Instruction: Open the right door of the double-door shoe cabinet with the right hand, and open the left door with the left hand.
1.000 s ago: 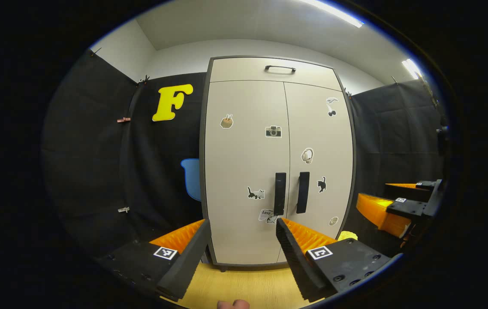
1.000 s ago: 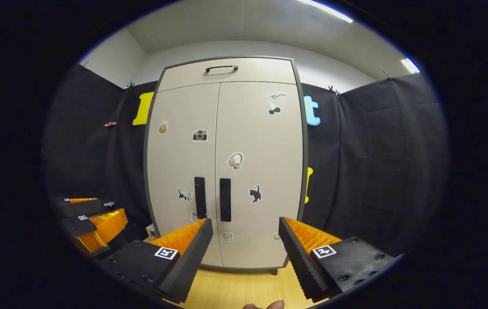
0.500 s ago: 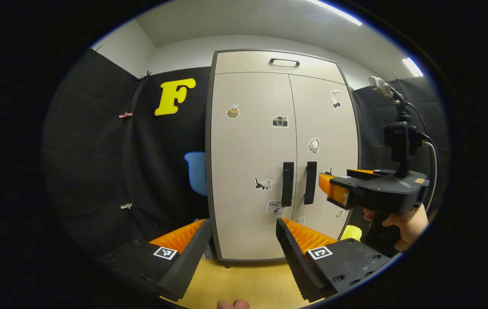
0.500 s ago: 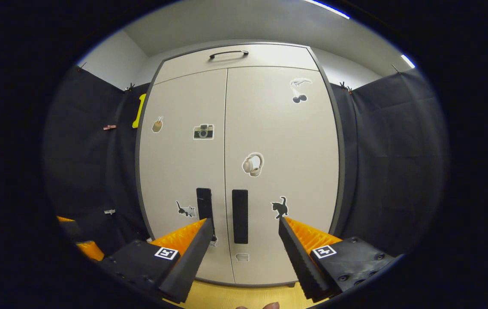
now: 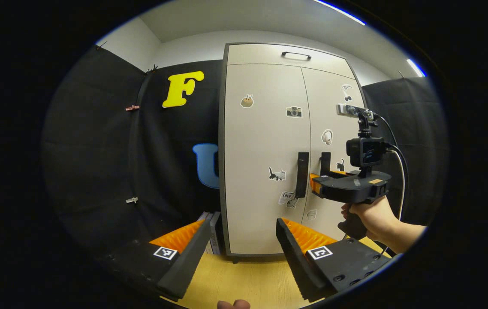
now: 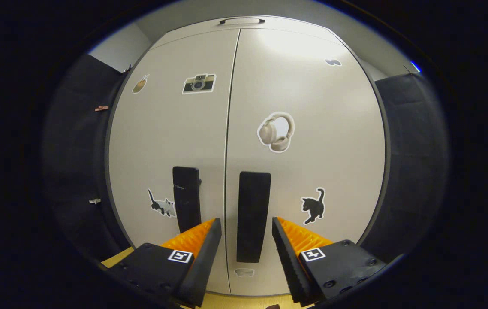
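Black, the right door's handle (image 6: 252, 214) stands low in the middle of the right gripper view, framed between your right gripper's (image 6: 244, 240) jaws, which are apart and do not yet touch it. You hold them spread so that the bar can pass between them for the pull. Your left gripper (image 5: 242, 242) waits farther back with its jaws apart too and nothing between them, the left door's handle (image 5: 302, 174) well ahead at centre right of its frame. Both doors of the shoe cabinet (image 5: 265, 128) look closed. The left gripper view adds your hand (image 5: 370, 219) on the right gripper's grip, just before the doors, and the wooden floor (image 5: 244, 281). The right gripper view gives the handle close up, beside a cat sticker (image 6: 312, 206).
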Demonstrator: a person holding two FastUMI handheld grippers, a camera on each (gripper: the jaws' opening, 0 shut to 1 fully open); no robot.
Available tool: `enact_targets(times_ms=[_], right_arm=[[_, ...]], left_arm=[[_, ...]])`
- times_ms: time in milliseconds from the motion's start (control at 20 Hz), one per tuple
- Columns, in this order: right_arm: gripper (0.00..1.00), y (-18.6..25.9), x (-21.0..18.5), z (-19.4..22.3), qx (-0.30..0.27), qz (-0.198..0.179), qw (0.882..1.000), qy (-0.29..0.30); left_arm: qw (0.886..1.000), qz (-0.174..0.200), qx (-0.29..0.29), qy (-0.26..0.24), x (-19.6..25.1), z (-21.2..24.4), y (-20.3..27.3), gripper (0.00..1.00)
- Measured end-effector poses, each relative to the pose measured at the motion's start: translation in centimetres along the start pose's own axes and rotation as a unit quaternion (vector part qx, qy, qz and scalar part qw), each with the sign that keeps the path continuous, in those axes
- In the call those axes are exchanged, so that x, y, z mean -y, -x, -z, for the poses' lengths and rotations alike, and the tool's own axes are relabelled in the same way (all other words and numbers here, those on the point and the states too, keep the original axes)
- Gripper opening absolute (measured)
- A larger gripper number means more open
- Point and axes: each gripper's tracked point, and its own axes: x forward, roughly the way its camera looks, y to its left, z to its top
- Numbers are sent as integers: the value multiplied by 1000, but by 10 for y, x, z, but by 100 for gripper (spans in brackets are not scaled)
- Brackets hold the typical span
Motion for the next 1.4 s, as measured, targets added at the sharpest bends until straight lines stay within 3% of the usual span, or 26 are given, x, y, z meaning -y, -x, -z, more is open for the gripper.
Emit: enact_targets(times_ms=[100, 150, 200, 300, 350, 450, 500, 550, 800, 850, 950, 1000, 1400], right_arm=[[65, -6, 6, 1, 3, 21, 1000, 12], [51, -8, 6, 0, 4, 27, 1000, 8], [47, -8, 5, 0, 3, 28, 1000, 0], [49, -2, 10, 0, -1, 30, 999, -12], [35, -7, 9, -2, 3, 36, 999, -15], [30, -10, 8, -3, 6, 32, 999, -17], [34, -10, 8, -1, -3, 26, 999, -25], [23, -10, 7, -1, -8, 18, 999, -31], [23, -10, 9, 2, -27, 22, 998, -54], [15, -11, 9, 1, -29, 25, 998, -59], [15, -7, 10, 1, -28, 28, 998, -56], [11, -1, 10, -1, -24, 25, 998, -60], [10, 47, 21, -7, -13, -39, 997, -71]], left_arm=[[1000, 0, -2, 0, -1, 1, 1, 95], [1000, -2, -2, -1, -3, 1, 1, 95], [1000, -3, -2, 0, -4, 2, 2, 94], [1000, -3, -4, 3, -4, 4, 4, 94], [1000, -3, -4, 4, -3, 4, 5, 94], [1000, -4, -5, 6, -3, 5, 6, 94], [1000, -5, -4, 8, -2, 4, 8, 94], [1000, -6, -2, 10, -2, 4, 10, 94], [1000, -10, -6, 13, 1, 8, 23, 94], [1000, -12, -6, 15, 1, 8, 27, 94], [1000, -14, -6, 20, 3, 6, 35, 94], [1000, -17, -4, 21, 2, 6, 39, 94], [999, -28, -2, 19, 6, 3, 50, 94]])
